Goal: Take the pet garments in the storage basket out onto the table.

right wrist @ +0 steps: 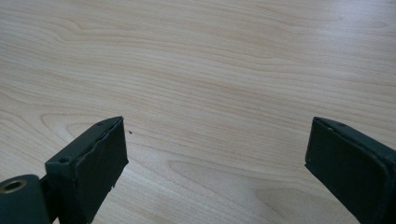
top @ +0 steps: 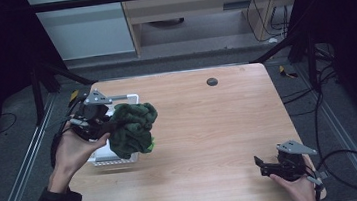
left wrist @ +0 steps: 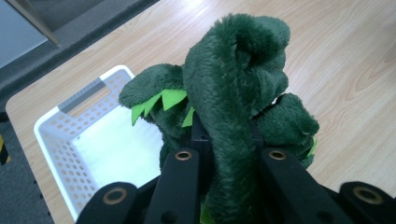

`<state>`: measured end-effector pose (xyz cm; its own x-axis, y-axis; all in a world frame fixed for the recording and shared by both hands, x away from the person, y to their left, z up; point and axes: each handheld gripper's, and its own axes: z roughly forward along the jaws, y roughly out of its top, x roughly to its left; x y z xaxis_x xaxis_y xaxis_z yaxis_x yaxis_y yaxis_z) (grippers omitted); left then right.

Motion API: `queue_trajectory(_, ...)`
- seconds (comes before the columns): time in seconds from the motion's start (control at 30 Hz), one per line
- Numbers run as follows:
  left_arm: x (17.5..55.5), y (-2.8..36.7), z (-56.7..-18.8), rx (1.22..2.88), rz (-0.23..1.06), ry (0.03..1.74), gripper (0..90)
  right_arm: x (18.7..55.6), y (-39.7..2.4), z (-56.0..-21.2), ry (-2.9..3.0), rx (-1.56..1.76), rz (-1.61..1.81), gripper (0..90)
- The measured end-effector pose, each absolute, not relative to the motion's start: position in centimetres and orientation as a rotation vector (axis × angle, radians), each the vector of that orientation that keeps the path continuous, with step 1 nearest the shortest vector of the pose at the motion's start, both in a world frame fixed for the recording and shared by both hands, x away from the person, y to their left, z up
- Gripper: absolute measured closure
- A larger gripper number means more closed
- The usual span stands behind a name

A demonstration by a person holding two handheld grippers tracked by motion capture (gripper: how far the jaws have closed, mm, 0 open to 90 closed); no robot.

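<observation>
There is 1 dark green plush toy (top: pixel 133 128) at the left of the frame, clamped in the left gripper (top: pixel 99 120) above 1 white basket (top: pixel 115 160). The right gripper (top: pixel 269 165), lower right, has its jaws wide apart over the bare wooden table (top: pixel 209 127). Behind is grey floor.

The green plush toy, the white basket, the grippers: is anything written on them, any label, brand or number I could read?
None. The green plush toy, the white basket, the left gripper, the right gripper and the table carry no legible words, numbers or signs.
</observation>
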<state>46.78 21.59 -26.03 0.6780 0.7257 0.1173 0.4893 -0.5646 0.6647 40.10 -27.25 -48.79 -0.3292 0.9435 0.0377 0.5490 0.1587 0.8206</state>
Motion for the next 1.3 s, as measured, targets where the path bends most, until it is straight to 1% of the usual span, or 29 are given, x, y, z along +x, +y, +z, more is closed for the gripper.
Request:
queue_trajectory(0.37, 46.5, 18.2, -26.4, 2.361, 0.478, 0.833, 82.1, 40.1, -27.3, -48.7, 1.943, 1.418, 1.058, 5.6)
queue_trajectory(0.97, 47.2, 13.8, -27.6, 2.444, 0.441, 0.742, 82.1, 40.1, -27.3, -48.7, 1.936, 1.409, 1.062, 5.6)
queue_trajectory(1.3, 47.9, 11.1, -28.9, 2.476, 0.408, 0.694, 82.0, 40.0, -27.4, -48.6, 1.926, 1.403, 1.067, 5.6)
